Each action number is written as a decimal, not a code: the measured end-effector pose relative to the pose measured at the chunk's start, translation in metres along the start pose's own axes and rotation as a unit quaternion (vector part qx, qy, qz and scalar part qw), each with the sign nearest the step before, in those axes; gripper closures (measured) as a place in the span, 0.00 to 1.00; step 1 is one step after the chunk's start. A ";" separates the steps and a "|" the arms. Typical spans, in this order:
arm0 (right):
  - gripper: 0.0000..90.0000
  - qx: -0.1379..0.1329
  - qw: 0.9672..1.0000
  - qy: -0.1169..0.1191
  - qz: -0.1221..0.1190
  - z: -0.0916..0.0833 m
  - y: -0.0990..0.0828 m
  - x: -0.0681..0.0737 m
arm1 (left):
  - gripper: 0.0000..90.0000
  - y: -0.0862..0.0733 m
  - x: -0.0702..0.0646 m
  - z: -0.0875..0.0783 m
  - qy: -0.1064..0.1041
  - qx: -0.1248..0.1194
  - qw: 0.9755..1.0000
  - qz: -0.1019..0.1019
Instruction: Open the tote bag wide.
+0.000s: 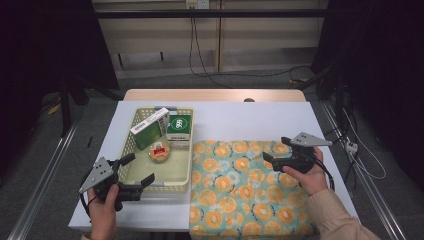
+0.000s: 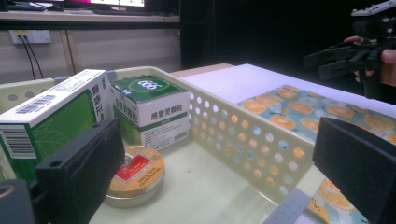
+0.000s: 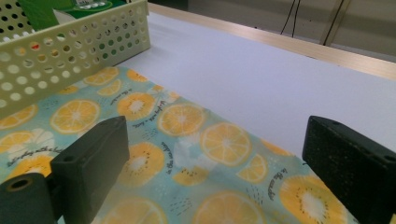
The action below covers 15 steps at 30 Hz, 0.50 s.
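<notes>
A pale yellow perforated basket (image 1: 176, 171) stands on the left of the white table. It holds a white and green box (image 1: 150, 128) standing on edge, a green-topped box (image 1: 179, 131) and a round tin (image 1: 159, 151) with a red label. My left gripper (image 1: 140, 168) hovers open over the basket's near end, with the tin (image 2: 135, 175) and both boxes (image 2: 149, 109) just beyond its jaws. A cloth printed with orange slices (image 1: 250, 195) lies flat to the right. My right gripper (image 1: 275, 148) is open above the cloth's far right part (image 3: 187, 140), holding nothing.
The white table top (image 1: 240, 120) is bare beyond the cloth, with a wooden edge (image 1: 215, 95) behind it. The basket wall (image 3: 70, 51) borders the cloth's left side. Cables lie on the floor past the table, and metal rails run along both sides.
</notes>
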State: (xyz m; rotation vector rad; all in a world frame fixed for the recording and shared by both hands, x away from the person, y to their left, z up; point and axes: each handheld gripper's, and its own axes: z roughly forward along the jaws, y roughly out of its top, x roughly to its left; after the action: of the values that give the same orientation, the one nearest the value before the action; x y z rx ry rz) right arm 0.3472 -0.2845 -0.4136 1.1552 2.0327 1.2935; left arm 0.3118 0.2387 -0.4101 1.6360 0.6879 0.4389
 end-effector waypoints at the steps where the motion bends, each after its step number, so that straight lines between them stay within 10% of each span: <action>1: 0.08 0.005 1.000 -0.002 -0.004 0.003 0.001 0.000 | 0.02 0.000 0.000 0.000 -0.001 -0.001 1.000 0.001; 15: 0.09 0.060 0.997 0.034 -0.022 0.055 0.022 -0.007 | 0.02 0.000 -0.001 0.001 -0.005 -0.003 1.000 -0.004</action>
State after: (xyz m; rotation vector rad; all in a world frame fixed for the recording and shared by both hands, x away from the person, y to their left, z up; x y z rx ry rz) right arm 0.4003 -0.2590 -0.4191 1.1252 2.2000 1.2184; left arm 0.3115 0.2375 -0.4096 1.6285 0.6848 0.4261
